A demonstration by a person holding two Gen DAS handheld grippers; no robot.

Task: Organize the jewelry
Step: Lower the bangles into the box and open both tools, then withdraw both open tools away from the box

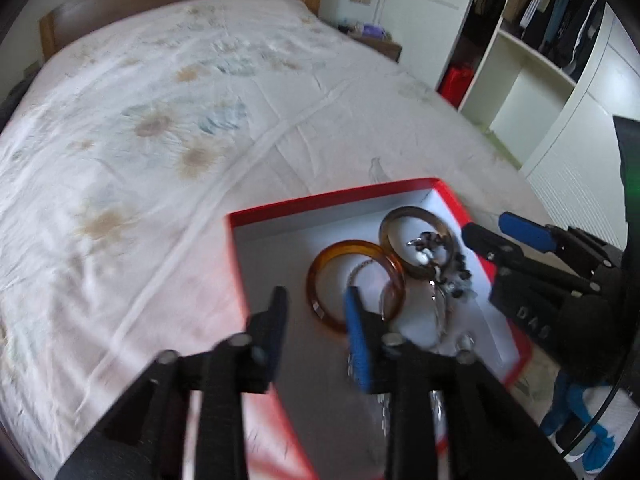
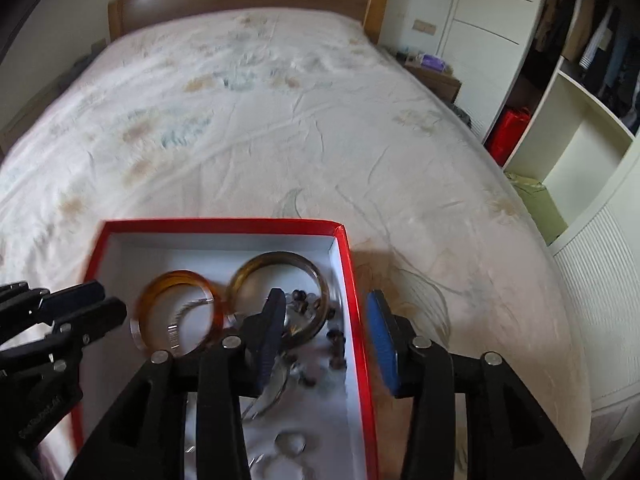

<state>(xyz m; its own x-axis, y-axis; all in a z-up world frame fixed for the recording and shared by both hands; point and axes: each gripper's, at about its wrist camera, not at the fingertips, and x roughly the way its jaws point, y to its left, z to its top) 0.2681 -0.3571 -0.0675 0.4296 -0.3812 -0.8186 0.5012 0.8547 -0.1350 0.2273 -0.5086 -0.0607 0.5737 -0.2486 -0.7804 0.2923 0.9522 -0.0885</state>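
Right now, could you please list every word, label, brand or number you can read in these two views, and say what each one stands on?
"DAS": raised letters on the black body of the right gripper, in the left wrist view; more letters may follow, out of sight.
Raised lettering on the black body of the left gripper, in the right wrist view: too blurred to read.
Red box, the two bangles and the bed sheet: no text visible.
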